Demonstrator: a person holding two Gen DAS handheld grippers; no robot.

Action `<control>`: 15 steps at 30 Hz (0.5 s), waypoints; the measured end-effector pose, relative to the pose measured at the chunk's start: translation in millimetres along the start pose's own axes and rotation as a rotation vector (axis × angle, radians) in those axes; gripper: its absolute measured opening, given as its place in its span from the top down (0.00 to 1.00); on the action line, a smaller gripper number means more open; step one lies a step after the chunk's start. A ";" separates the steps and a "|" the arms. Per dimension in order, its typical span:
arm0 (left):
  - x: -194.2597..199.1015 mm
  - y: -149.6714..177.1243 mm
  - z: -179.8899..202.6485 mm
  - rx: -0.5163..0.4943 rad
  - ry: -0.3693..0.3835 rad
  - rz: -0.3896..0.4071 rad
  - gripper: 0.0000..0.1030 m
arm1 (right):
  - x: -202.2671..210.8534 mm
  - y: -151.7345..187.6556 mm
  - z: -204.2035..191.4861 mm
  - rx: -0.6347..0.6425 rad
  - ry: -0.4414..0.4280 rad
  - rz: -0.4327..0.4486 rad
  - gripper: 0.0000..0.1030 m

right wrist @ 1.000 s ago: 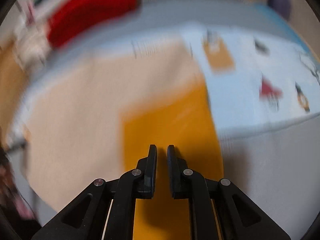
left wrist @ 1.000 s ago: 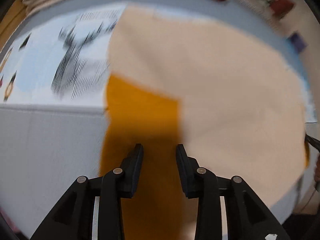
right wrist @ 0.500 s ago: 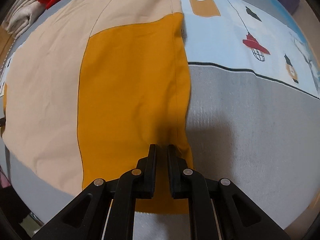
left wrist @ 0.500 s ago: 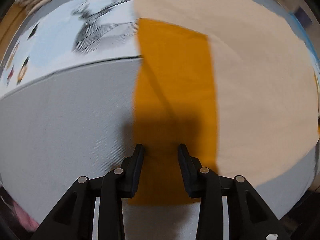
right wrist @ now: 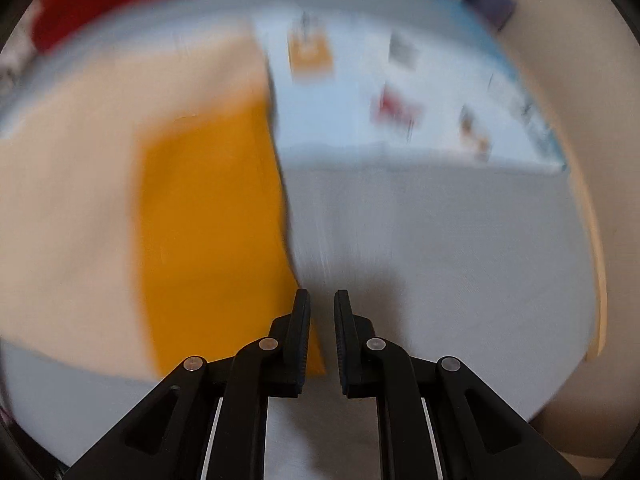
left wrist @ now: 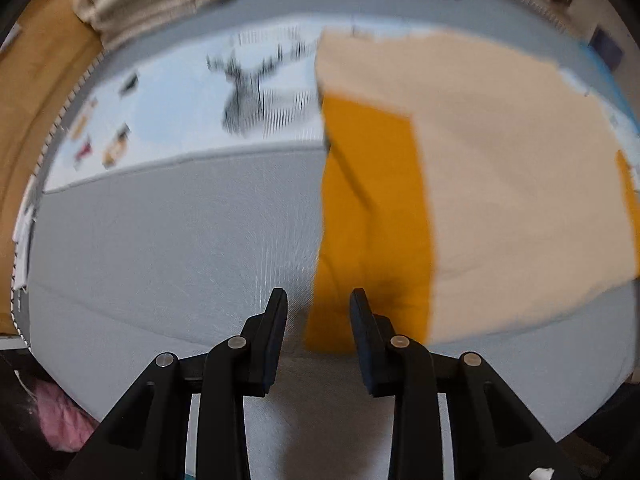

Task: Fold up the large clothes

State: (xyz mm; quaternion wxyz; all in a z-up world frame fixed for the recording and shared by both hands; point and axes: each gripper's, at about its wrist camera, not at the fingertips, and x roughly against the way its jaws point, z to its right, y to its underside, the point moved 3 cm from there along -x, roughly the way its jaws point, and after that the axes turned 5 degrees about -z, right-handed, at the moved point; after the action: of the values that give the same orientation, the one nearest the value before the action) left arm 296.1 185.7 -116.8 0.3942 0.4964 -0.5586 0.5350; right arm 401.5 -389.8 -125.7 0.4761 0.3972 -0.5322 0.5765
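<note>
Left wrist: grey bed (left wrist: 160, 240), printed blue sheet (left wrist: 180, 112), wooden floor (left wrist: 28, 92).

Left wrist view looking forward and down over the grey bed (left wrist: 168, 240), garment (left wrist: 500, 168) at right, right wrist view likewise, garment (right wrist: 100, 200) at left, both close, sharing garment and printed sheet (right wrist: 360, 92).

Both views are evenly lit by soft, diffuse indoor light with no glare. Motion blur smears the printed sheet (left wrist: 256, 100) and the cream-and-orange garment (left wrist: 480, 184), worse in the right wrist view, where the garment (right wrist: 208, 216) loses its edges. A soft shadow falls on the grey mattress (right wrist: 440, 248) just right of the garment's near corner. Fisheye bending curves everything beyond the garment, and black vignette rims both pictures.
</note>
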 end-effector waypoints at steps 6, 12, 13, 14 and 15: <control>59.2 15.9 42.0 0.018 0.008 0.166 0.71 | 137.0 13.5 -55.2 0.037 -0.116 0.416 0.84; 41.1 33.5 62.4 0.033 -0.012 0.202 0.71 | 131.5 69.0 -112.4 0.059 -0.244 0.416 0.78; 36.8 36.5 63.5 0.036 -0.009 0.182 0.71 | 117.7 73.0 -118.7 0.059 -0.241 0.377 0.78; 31.4 38.4 63.6 0.047 -0.005 0.156 0.71 | 105.7 73.6 -127.6 0.058 -0.230 0.328 0.78; 28.5 41.1 63.9 0.063 0.001 0.131 0.71 | 95.1 69.7 -126.7 0.053 -0.237 0.322 0.78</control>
State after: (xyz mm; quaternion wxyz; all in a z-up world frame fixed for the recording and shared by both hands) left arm 256.2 116.1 -105.0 0.3427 0.4709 -0.5724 0.5772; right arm 318.1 -250.7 -65.3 0.3014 0.3843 -0.6258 0.6081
